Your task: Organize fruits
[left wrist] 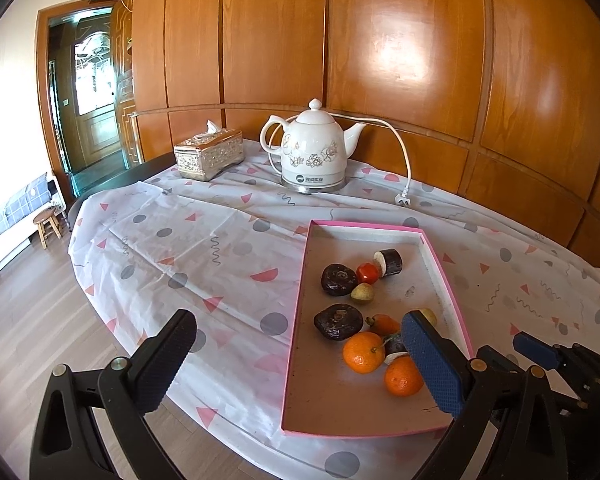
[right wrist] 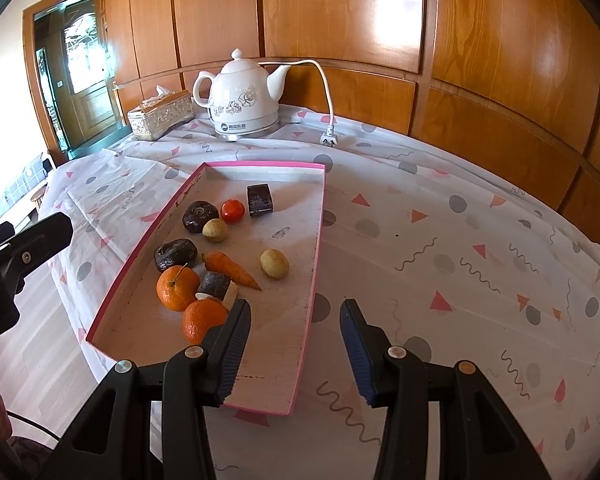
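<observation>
A pink-rimmed tray lies on the table and holds two oranges, a carrot, a small tomato, two dark mushrooms, two yellowish round fruits and two dark cut pieces. My left gripper is open and empty, its jaws straddling the tray's near left edge. My right gripper is open and empty above the tray's near right corner; its blue pad also shows in the left wrist view.
A white electric kettle with a loose cord and plug stands at the back. A silver tissue box sits to its left. A wood-panelled wall runs behind. The patterned tablecloth hangs over the table's left edge.
</observation>
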`<state>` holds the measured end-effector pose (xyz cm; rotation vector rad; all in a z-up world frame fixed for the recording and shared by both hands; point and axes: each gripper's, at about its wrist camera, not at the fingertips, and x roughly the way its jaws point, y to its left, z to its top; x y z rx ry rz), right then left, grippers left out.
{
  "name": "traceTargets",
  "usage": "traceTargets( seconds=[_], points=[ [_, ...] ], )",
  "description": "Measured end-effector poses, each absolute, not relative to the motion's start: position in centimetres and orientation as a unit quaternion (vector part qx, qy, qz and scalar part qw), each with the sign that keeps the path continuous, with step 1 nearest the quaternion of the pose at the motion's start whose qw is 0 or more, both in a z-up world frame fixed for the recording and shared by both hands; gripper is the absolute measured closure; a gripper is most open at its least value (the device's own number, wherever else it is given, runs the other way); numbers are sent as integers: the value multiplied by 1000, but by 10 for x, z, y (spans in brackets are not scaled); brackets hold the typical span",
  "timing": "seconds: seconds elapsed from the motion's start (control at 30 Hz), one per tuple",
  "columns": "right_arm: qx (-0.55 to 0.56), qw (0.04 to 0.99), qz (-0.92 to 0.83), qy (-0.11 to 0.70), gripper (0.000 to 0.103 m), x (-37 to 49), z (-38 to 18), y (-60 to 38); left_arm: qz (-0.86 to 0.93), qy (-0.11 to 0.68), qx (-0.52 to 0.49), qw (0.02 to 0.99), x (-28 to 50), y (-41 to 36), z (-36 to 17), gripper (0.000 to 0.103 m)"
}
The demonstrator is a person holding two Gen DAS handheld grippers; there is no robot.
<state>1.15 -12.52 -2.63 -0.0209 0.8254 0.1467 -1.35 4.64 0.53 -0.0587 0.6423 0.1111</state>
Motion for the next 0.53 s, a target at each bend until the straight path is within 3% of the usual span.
traceTargets(
  seconds=[0.53],
  points=[
    [-4,913,72,401,56,13,-26,-131,60,307,-23,950,-14,46,8,0]
  ],
)
